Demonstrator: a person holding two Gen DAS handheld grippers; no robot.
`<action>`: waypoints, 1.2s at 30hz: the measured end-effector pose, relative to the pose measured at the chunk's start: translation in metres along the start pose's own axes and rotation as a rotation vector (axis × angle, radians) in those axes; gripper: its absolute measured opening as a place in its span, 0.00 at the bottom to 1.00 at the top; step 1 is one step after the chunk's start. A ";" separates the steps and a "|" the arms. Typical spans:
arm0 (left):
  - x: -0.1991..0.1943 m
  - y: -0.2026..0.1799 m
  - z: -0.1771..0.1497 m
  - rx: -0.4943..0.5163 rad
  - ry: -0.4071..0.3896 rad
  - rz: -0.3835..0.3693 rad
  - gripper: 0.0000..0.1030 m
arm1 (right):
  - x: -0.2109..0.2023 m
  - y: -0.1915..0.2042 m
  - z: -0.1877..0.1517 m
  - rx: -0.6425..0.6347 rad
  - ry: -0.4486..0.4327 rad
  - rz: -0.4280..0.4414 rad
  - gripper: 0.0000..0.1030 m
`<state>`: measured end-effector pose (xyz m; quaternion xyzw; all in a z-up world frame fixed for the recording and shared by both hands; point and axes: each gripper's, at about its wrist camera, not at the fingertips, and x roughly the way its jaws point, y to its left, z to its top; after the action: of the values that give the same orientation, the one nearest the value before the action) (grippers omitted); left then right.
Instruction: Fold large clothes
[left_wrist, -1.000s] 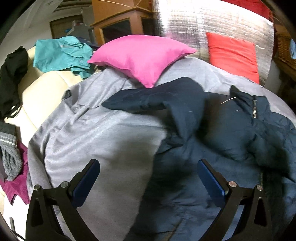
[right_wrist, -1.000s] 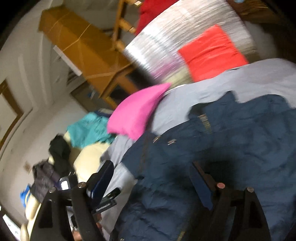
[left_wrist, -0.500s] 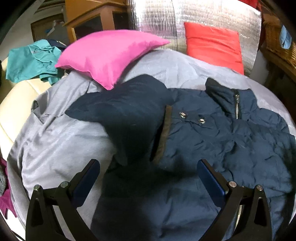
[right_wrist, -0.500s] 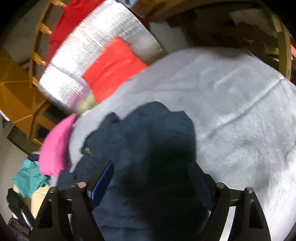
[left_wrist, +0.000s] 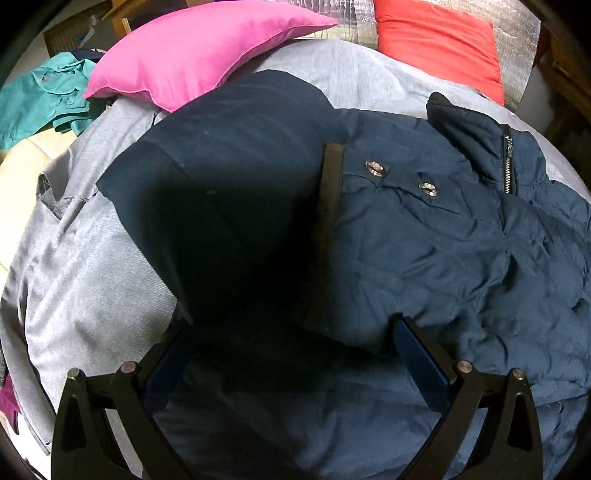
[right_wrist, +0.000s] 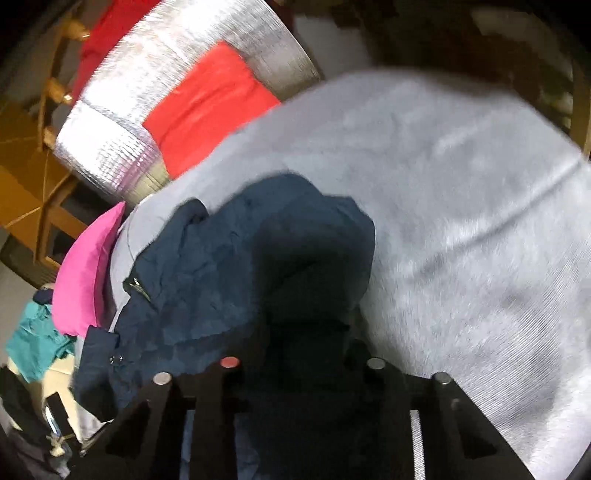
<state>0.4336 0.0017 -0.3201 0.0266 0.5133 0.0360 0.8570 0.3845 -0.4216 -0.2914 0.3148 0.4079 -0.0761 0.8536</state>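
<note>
A dark navy padded jacket (left_wrist: 424, 240) with snap buttons and a zip lies spread on a grey bed cover (left_wrist: 92, 266). Its smooth dark hood or sleeve part (left_wrist: 229, 177) is folded over toward the left. My left gripper (left_wrist: 291, 354) hangs low over the jacket's near edge, jaws wide open with cloth below them. In the right wrist view the jacket (right_wrist: 221, 266) bunches up at my right gripper (right_wrist: 303, 343), whose jaws are closing with dark jacket fabric between them.
A pink pillow (left_wrist: 199, 48) and a red pillow (left_wrist: 439, 40) lie at the head of the bed against silver foil padding (right_wrist: 177, 74). A teal garment (left_wrist: 37, 99) sits at the far left. Bare grey cover (right_wrist: 461, 221) stretches to the right.
Both grippers dropped closer to the jacket. The right one swung over to the jacket's right side and its jaws went from wide apart to drawn in on the fabric.
</note>
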 end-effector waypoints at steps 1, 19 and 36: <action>-0.001 0.001 -0.001 -0.001 0.000 0.001 1.00 | -0.007 0.005 0.000 -0.026 -0.032 -0.008 0.29; -0.037 0.126 0.019 -0.276 -0.132 -0.078 1.00 | -0.046 0.054 -0.021 -0.135 -0.160 -0.073 0.70; 0.018 0.179 0.042 -0.701 -0.079 -0.588 1.00 | 0.013 0.125 -0.089 -0.293 0.098 0.148 0.55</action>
<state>0.4726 0.1816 -0.3010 -0.4105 0.4227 -0.0381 0.8071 0.3832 -0.2675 -0.2831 0.2197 0.4316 0.0628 0.8726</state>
